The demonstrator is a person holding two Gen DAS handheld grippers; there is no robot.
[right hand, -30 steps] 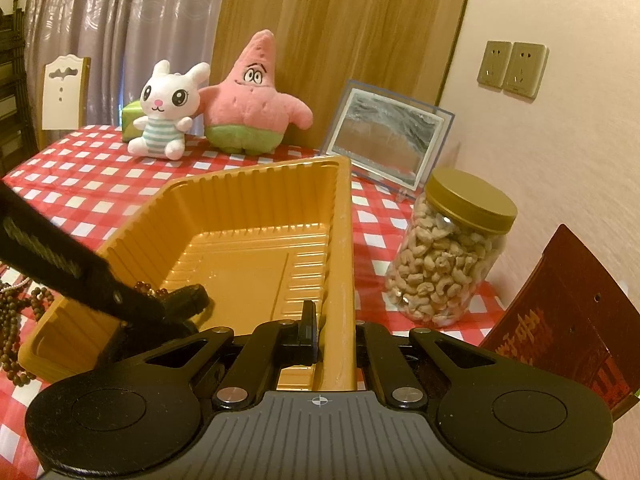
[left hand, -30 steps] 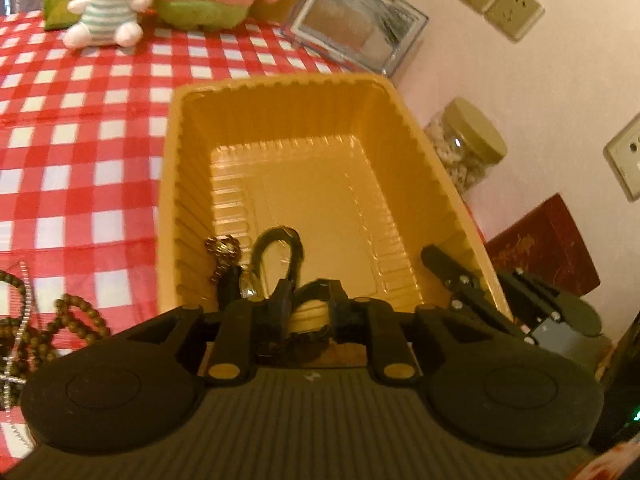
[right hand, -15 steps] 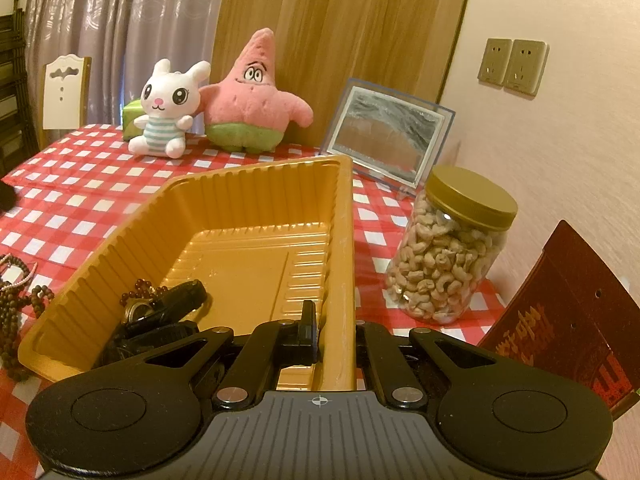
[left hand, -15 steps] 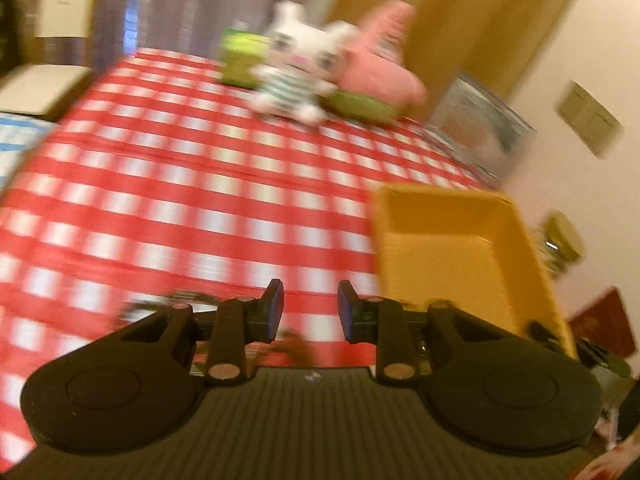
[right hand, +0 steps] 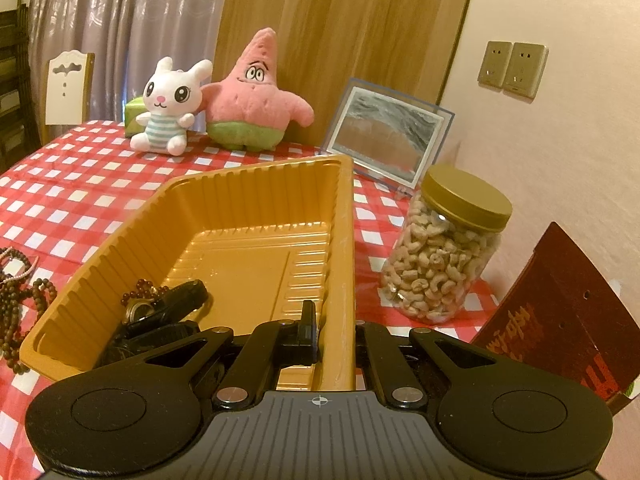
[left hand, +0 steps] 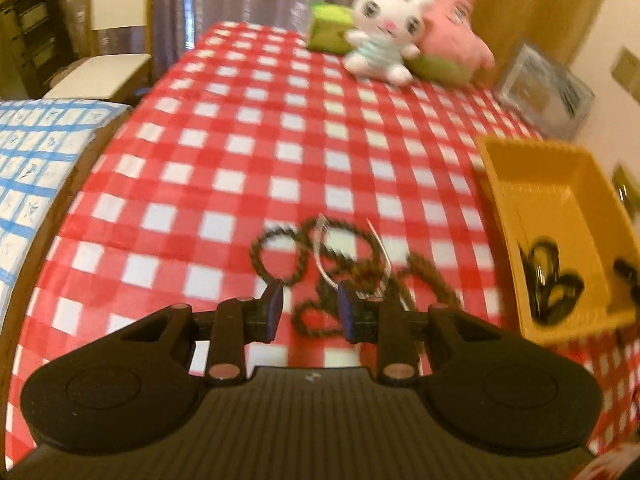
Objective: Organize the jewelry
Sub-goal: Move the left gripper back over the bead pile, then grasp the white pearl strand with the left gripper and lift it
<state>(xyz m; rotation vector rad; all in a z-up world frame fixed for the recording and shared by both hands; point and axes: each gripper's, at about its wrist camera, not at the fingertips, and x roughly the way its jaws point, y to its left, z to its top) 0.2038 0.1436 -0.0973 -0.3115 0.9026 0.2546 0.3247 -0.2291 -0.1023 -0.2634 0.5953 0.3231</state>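
A tangle of brown bead strings and a thin silver chain (left hand: 340, 264) lies on the red checked tablecloth. Just in front of that tangle hovers my left gripper (left hand: 310, 304), open, with nothing between its blue-edged pads (left hand: 275, 308). The yellow ribbed tray (left hand: 560, 184) stands to the right with dark bracelets (left hand: 548, 280) in its near end. In the right wrist view my right gripper (right hand: 334, 332) is shut on the tray's (right hand: 248, 264) near right wall. A watch and dark beads (right hand: 160, 308) lie in its near left corner. More bead strings (right hand: 16, 308) lie left of the tray.
A white plush rabbit (right hand: 168, 108), a pink star plush (right hand: 252, 96) and a picture frame (right hand: 388, 136) stand at the back. A jar of cashews (right hand: 444, 248) and a dark red box (right hand: 560, 320) sit right of the tray. The table's edge (left hand: 60, 208) curves at the left, with a chair (left hand: 100, 72) beyond.
My left gripper has come out of the tray and swung left over the tablecloth to the bead tangle, jaws wider. Dark jewelry stays in the tray. The right gripper has not moved.
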